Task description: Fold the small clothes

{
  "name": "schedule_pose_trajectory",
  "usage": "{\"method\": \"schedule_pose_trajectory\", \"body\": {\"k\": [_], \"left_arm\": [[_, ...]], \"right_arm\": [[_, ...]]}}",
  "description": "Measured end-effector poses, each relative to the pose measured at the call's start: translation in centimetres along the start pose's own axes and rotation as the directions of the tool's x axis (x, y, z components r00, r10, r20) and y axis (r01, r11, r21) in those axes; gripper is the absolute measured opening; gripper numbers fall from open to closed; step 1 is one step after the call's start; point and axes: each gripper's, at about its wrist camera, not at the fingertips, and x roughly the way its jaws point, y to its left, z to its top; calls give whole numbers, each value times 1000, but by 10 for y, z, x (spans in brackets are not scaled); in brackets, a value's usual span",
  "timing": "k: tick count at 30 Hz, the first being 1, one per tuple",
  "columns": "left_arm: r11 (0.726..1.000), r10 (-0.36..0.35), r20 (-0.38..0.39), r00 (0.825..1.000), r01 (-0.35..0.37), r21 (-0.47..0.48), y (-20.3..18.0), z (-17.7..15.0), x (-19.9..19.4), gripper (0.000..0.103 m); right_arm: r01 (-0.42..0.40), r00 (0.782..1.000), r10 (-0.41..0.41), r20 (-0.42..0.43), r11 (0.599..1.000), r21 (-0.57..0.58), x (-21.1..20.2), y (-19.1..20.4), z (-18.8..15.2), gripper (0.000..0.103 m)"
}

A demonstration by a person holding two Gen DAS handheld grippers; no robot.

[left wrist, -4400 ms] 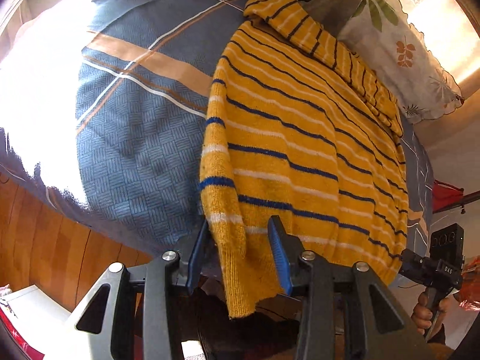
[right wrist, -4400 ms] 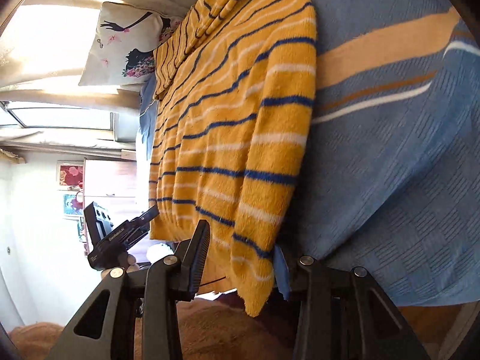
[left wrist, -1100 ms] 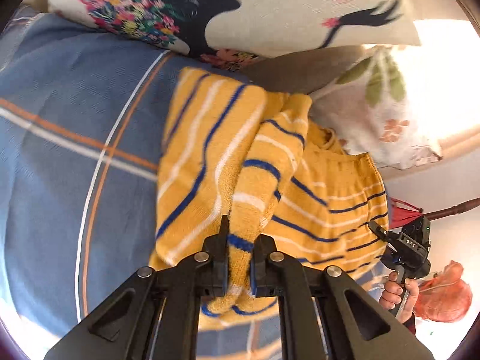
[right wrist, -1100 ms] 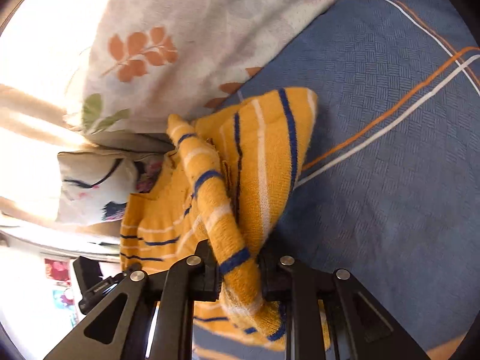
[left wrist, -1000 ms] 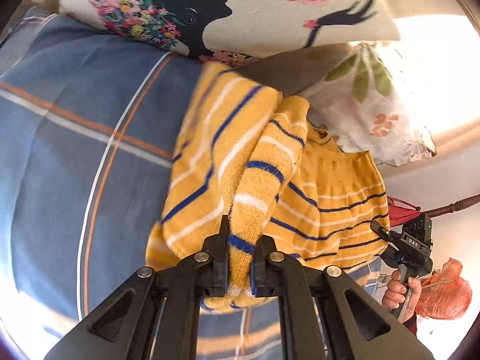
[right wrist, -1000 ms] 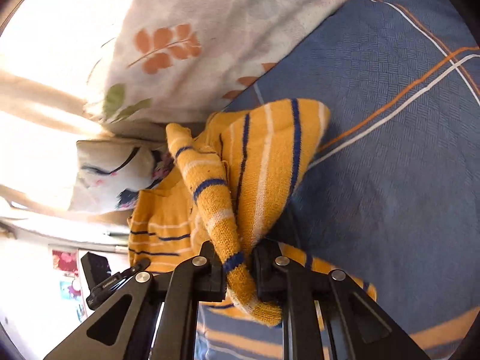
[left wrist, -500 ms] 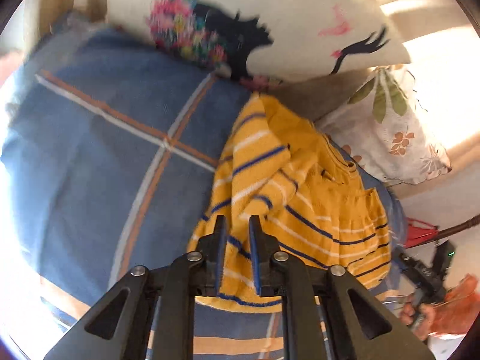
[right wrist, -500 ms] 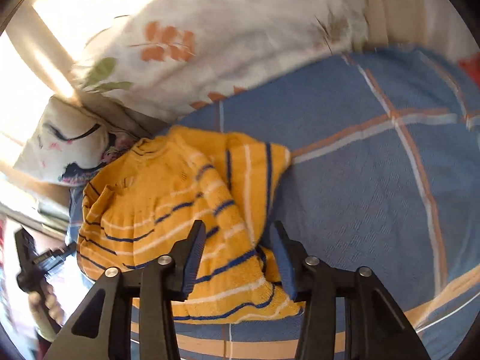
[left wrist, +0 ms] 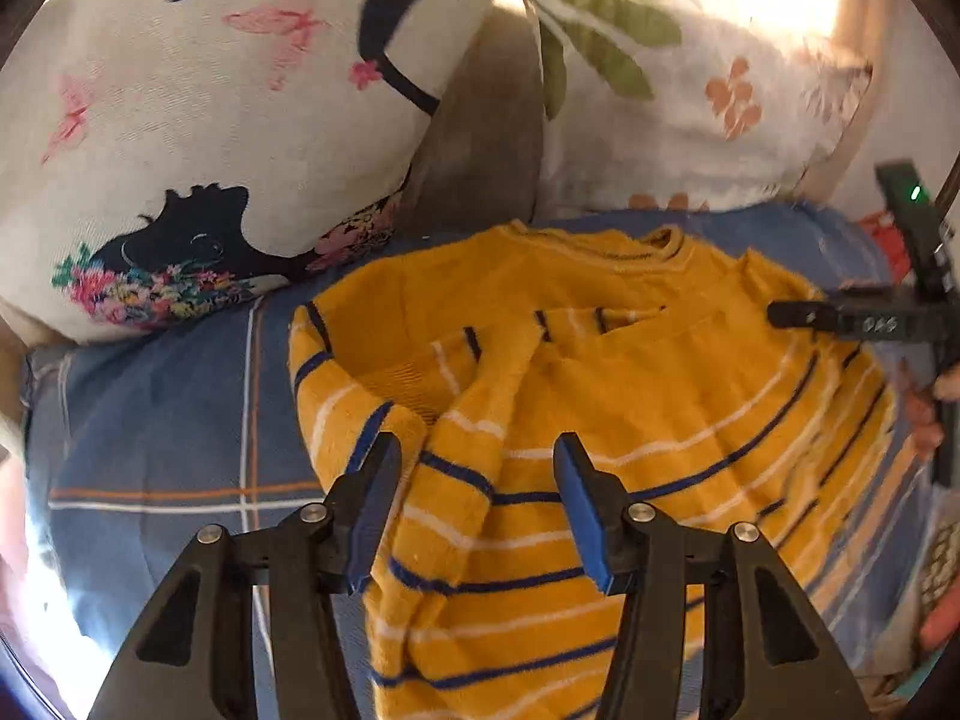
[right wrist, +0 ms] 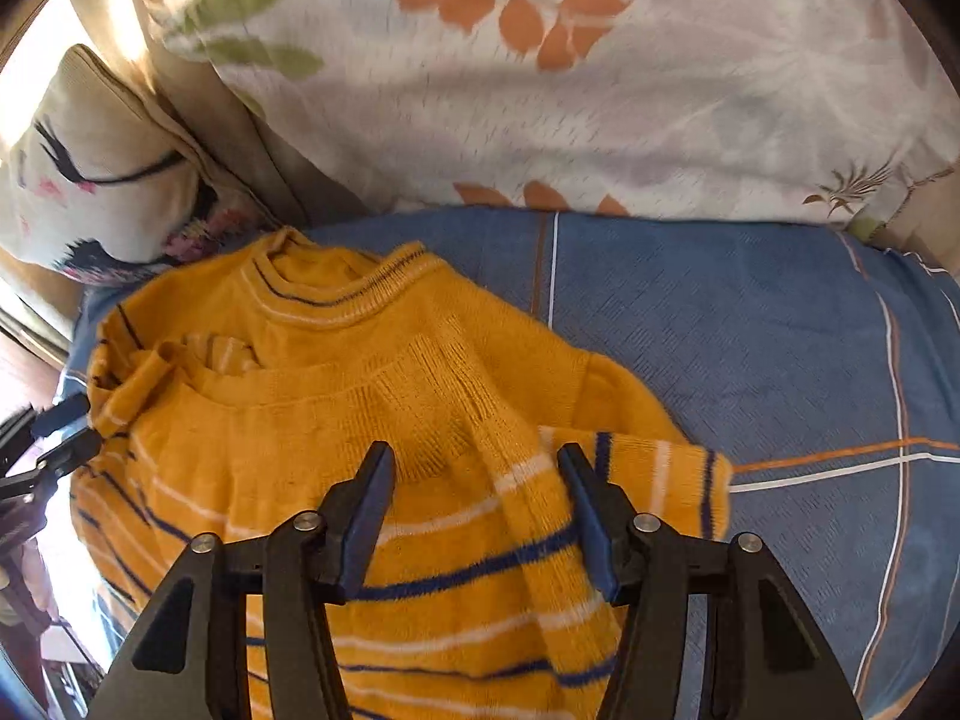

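A mustard-yellow sweater with blue and white stripes lies folded on the bed, its collar towards the pillows. One sleeve lies folded across its body. My left gripper hovers over that sleeve. Its jaws are opening and the pads touch nothing. My right gripper hangs over the other side of the sweater, beside the striped cuff. Its jaws are closing but stand apart, with only the lying knit showing between them and no grip on it.
The blue bedspread with orange and white lines lies bare to the right, and on the left in the left wrist view. A butterfly-print pillow and a leaf-print pillow lean right behind the collar. A hand shows at the right edge.
A second ago both grippers were shut on the sweater's striped sleeves. Both have let go, rolled level and drawn back, and the sleeves now lie on the sweater.
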Motion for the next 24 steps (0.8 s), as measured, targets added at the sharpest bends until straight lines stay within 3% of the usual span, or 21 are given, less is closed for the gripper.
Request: {"method": "schedule_pose_trajectory", "body": {"k": [1,2,3,7,9,11,13,16,18,20,21,22,24], "left_arm": [[999,46,-29,999,-45,18,2,2,11,29],[998,58,-57,997,-58,3,10,5,21,11],[998,38,-73,997,-41,-43,23,8,28,9],[957,-127,-81,989,101,-273,81,14,46,9],[938,-163,-83,983,128,-322,92,12,55,9],[902,-223,-54,973,185,-391,104,9,61,10],[843,-288,-30,957,239,-482,119,2,68,13],[755,-385,15,923,324,-570,138,-7,69,14],[710,-417,46,908,356,-608,147,-11,63,14],[645,-448,97,889,397,-653,158,-19,56,14],[618,-451,122,884,408,-672,163,-23,51,14],[606,-436,137,890,402,-687,168,-26,44,14],[611,-380,145,914,365,-702,174,-33,28,14]], "right_arm": [[-14,1000,14,-27,1000,5,5,1,2,6],[-45,998,46,-47,999,23,8,-1,5,6],[-57,998,58,-36,998,35,6,-2,8,6],[-58,998,56,22,994,98,-3,-13,25,5],[-44,999,41,28,988,147,3,-23,31,5],[-20,1000,19,9,983,184,16,-31,30,6],[6,1000,-2,-20,979,204,30,-37,25,6],[-31,1000,30,6,966,258,30,-47,22,10],[-56,998,52,20,955,293,22,-55,21,22],[-58,997,41,60,944,324,8,-65,19,42],[-68,996,42,84,939,338,0,-72,17,43],[-68,994,34,102,933,354,-8,-79,16,43],[-60,990,9,141,930,363,-26,-87,11,45]]}}
